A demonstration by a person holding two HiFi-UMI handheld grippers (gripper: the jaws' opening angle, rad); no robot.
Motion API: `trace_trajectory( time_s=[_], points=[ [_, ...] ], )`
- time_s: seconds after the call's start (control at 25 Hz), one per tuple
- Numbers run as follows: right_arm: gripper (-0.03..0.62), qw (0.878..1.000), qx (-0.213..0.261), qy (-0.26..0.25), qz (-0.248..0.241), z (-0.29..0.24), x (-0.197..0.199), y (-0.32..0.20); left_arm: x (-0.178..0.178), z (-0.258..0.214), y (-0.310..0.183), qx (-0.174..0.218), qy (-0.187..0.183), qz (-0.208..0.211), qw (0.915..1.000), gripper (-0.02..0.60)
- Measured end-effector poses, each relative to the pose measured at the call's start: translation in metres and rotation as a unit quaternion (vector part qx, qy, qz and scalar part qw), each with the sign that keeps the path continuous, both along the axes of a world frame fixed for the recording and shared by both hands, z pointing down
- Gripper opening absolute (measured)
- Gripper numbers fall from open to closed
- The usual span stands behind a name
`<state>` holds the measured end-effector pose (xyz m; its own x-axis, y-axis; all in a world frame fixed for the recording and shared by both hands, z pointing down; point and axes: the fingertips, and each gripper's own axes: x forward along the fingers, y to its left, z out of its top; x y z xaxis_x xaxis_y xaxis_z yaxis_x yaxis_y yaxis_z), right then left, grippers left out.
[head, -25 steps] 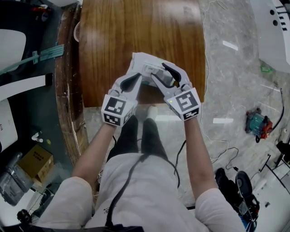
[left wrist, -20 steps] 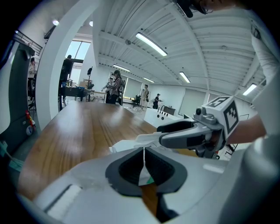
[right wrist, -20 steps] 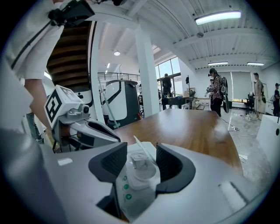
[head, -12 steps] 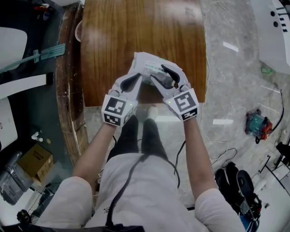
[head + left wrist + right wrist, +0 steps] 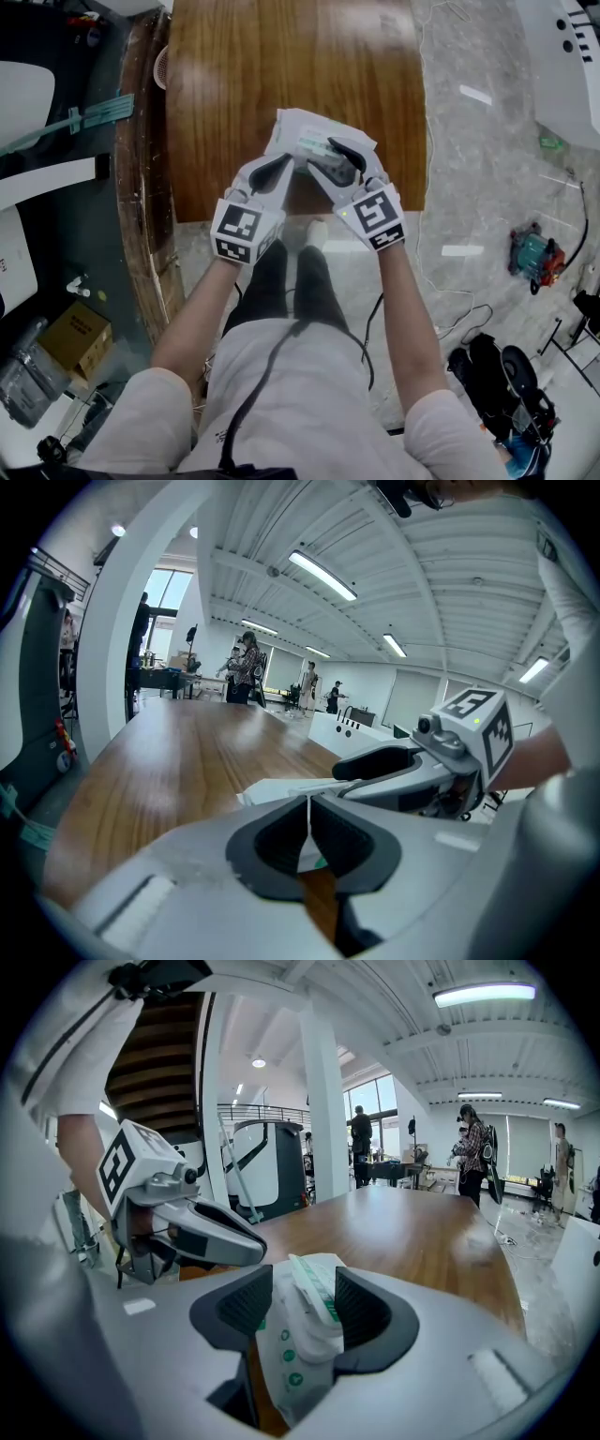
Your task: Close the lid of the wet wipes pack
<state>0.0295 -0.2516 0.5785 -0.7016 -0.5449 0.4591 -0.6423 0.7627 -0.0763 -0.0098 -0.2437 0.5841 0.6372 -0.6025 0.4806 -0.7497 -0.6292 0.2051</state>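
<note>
Lid [image 5: 314, 1290] is sitting half raised, not yet flat. Right gripper [image 5: 302, 1305] is squeezing it between narrow jaws; left gripper [image 5: 307, 829] is pinching the pack [image 5: 295, 127] by its edge

A glossy brown wooden table [image 5: 281, 75] fills the top of the head view. A white pack [image 5: 302, 134] with green print is at the middle of its near edge; whether it rests on the wood is unclear. To the right, a teal tool [image 5: 532, 255] lies on the grey marbled floor [image 5: 487, 187].
</note>
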Motion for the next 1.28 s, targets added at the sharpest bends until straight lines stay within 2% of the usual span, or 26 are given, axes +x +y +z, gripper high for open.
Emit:
trace_trajectory(
  time_s=[0.72, 1.28],
  points=[
    [0.204, 0.997, 0.008, 0.062, -0.035, 0.011, -0.010, 0.011, -0.008, 0.000, 0.002, 0.003, 0.000, -0.003, 1.0000, 0.015],
    [0.204, 0.991, 0.009, 0.115, -0.068, 0.022, -0.018, 0.017, -0.011, -0.002, 0.002, 0.003, 0.004, -0.004, 1.0000, 0.015]
  ],
)
